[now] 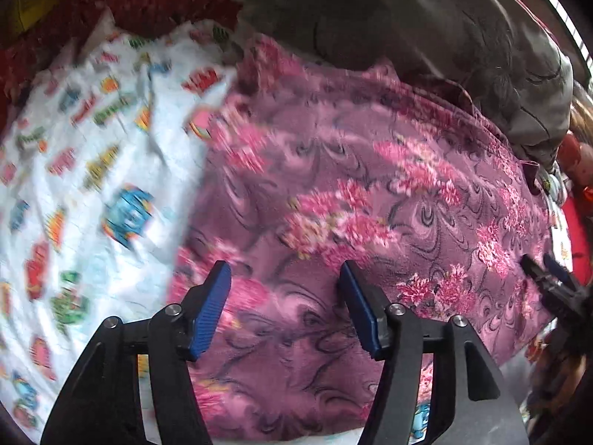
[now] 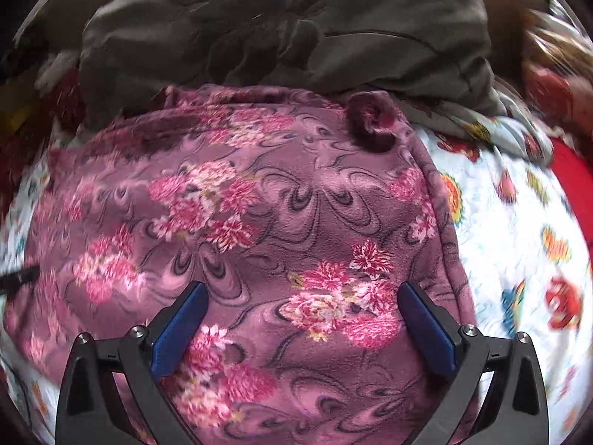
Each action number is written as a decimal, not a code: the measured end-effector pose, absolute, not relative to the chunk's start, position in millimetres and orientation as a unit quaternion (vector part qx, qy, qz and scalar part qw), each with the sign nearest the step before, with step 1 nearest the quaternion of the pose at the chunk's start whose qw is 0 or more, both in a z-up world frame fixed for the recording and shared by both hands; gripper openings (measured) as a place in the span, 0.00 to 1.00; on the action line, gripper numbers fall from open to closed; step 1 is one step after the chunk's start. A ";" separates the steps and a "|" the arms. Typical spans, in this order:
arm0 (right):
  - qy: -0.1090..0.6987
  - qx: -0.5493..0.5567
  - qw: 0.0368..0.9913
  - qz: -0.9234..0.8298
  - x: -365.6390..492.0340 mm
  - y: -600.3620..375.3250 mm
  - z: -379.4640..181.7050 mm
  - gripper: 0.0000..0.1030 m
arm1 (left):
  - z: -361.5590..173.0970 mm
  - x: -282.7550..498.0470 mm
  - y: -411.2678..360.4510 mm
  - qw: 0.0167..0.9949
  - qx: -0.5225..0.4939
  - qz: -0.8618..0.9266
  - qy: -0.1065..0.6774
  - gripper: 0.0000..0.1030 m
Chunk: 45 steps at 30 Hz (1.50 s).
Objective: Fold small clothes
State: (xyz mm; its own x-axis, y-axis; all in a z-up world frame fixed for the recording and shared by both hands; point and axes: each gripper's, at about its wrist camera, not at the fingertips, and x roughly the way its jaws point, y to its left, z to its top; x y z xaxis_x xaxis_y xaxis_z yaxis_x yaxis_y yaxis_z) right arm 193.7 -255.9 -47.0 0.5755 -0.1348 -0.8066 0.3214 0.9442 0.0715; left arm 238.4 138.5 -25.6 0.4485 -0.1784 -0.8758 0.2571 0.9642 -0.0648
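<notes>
A cartoon-print sheet (image 1: 74, 185) is covering the bed, with a grey pillow (image 2: 281, 29) sitting at its far edge. The purple floral garment (image 2: 241, 222) is lying spread mid-bed. Left tongs (image 1: 283, 278) and right tongs (image 2: 302, 296) are hovering apart, holding nothing; gripping a near hem probably comes next.

We can read no text: the white printed bedsheet (image 1: 92, 170) carries colourful word-like motifs, but motion blur leaves them illegible to us in both wrist views, and we see no labels elsewhere.
</notes>
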 end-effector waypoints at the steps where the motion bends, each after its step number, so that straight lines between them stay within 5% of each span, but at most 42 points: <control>1: 0.431 0.113 0.885 -0.134 187.6 -258.2 -40.3 0.89 | -20.3 238.3 140.3 0.857 0.045 -0.121 0.499 0.58; 6: 0.389 0.161 0.887 -0.189 154.5 -294.2 -24.7 0.88 | -12.6 237.5 149.7 0.870 0.079 -0.076 0.482 0.59; 10: 0.460 0.175 0.849 -0.191 147.1 -308.5 -61.5 0.89 | -42.1 231.7 144.0 0.849 0.108 -0.063 0.513 0.61; 18: 0.432 0.164 0.869 -0.177 138.4 -278.6 -28.6 0.87 | -32.2 223.1 144.4 0.853 0.113 -0.049 0.508 0.66; 24: 0.509 0.121 0.835 -0.173 149.4 -254.6 -56.6 0.88 | -31.0 209.2 147.3 0.847 0.108 -0.052 0.518 0.66; 45: 0.424 0.007 0.903 -0.075 134.0 -90.5 8.7 0.86 | -26.5 193.7 217.8 0.831 0.069 -0.055 0.549 0.66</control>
State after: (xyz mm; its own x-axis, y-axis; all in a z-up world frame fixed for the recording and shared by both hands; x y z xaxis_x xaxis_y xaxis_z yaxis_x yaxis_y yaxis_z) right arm 134.0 -90.5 8.7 0.6294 -0.1288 -0.7664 0.1404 0.9888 -0.0509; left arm 193.7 217.8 -26.5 0.3903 -0.0159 -0.9206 0.1682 0.9843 0.0544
